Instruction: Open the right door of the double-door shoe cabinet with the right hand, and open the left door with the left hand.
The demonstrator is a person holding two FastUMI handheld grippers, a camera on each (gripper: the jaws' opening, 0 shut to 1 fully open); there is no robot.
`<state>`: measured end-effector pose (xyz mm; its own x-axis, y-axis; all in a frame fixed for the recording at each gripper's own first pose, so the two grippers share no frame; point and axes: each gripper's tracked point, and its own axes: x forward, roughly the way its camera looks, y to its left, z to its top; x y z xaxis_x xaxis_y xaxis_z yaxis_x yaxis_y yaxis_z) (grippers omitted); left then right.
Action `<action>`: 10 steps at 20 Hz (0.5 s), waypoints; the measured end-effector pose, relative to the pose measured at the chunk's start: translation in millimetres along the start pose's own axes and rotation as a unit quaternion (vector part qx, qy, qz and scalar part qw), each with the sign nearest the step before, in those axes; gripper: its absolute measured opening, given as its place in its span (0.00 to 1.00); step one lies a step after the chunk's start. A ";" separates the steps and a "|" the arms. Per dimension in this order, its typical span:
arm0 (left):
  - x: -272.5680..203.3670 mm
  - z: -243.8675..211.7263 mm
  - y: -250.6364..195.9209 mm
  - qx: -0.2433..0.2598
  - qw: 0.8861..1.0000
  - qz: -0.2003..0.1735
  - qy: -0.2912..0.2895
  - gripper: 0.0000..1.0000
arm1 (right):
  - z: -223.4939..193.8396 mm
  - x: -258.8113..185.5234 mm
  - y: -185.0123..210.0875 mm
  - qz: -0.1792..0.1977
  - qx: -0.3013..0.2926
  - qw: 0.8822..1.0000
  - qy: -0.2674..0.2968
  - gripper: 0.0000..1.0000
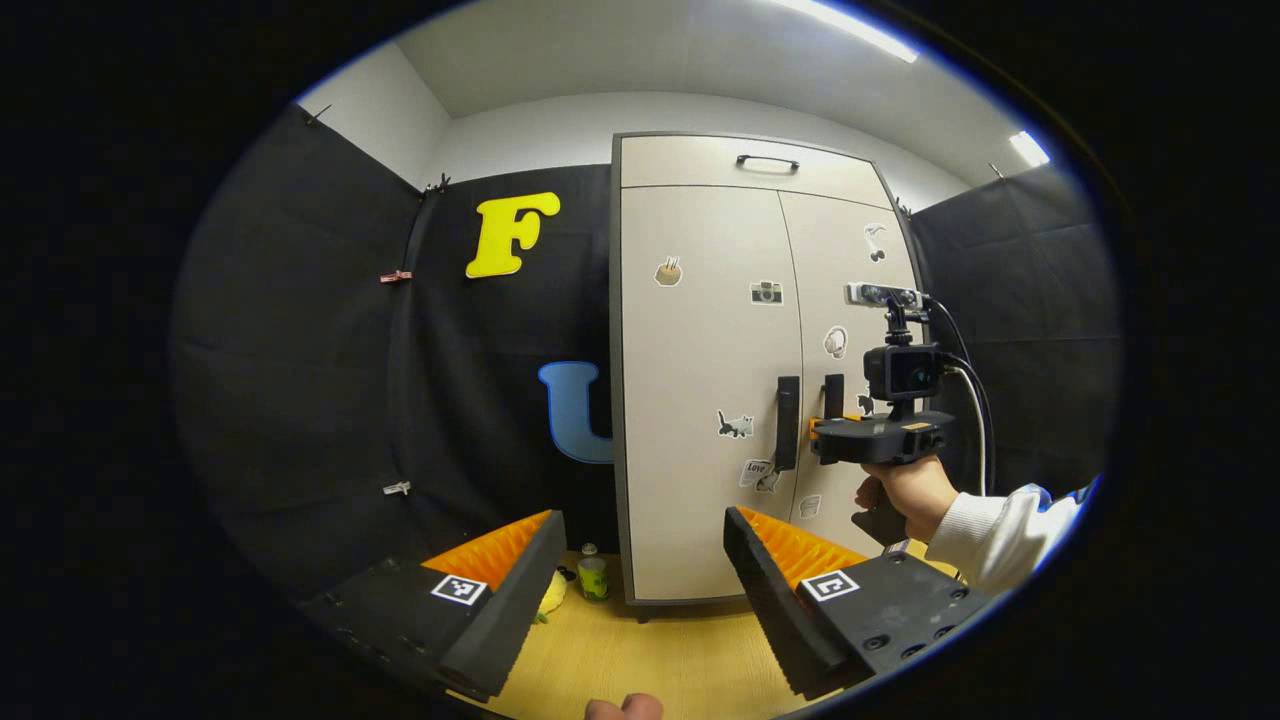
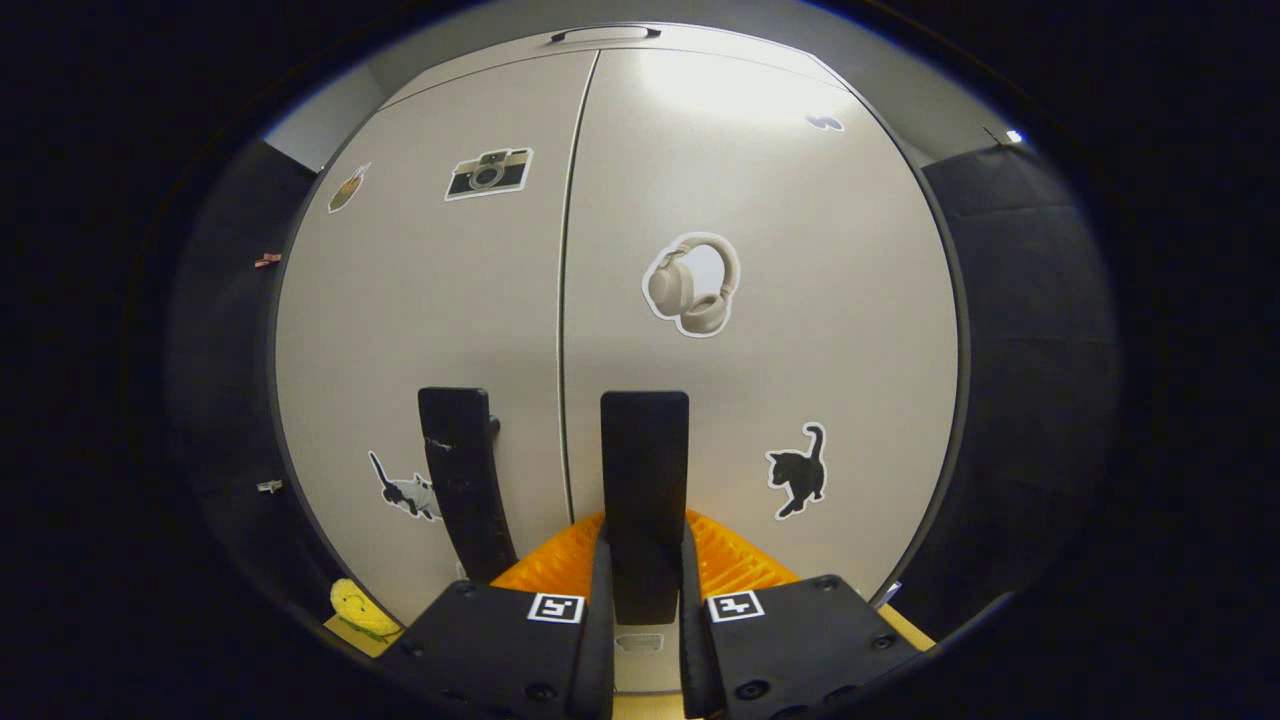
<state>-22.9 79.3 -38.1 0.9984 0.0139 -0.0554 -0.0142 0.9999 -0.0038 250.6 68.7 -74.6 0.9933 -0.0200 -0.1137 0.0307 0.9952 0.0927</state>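
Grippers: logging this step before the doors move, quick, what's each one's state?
Left gripper: open, holding nothing, short of the cabinet.
Right gripper: shut on the right door handle.

right handle (image 2: pixel 644 480) between right hand-held gripper (image 2: pixel 640 600) fingers, left handle (image 2: pixel 462 480) beside.

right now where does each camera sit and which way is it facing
Left gripper view: rides the left tongs, held back from the shoe cabinet, facing its closed doors; own open fingers at the bottom, plus the right tongs and a hand at the right door handle.
Right gripper view: rides the right tongs, close up to the cabinet, fingers closed on the right door handle.
Shared: both handles, the left door handle, camera, headphone and cat stickers.
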 end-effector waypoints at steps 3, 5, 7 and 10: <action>-8.2 0.1 1.8 -0.002 1.000 0.008 0.001 0.98 | -1.1 -1.4 -0.5 -0.004 -0.007 1.000 0.004 0.23; -14.8 -0.2 3.4 -0.003 1.000 0.014 0.001 0.98 | -0.2 -2.6 -2.1 -0.009 -0.008 1.000 0.007 0.18; -18.4 -0.3 5.6 -0.003 1.000 0.020 0.003 0.98 | 1.2 -9.6 -2.4 -0.004 0.004 1.000 0.012 0.18; -26.4 4.2 7.3 -0.006 0.999 0.031 -0.002 0.98 | 3.7 -19.1 -5.5 0.010 0.008 1.000 0.007 0.15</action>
<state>-49.1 86.3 -32.5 0.9957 0.0764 -0.0525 -0.0772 0.9969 -0.0126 231.8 63.4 -69.3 0.9921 0.0020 -0.1256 0.0120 0.9938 0.1103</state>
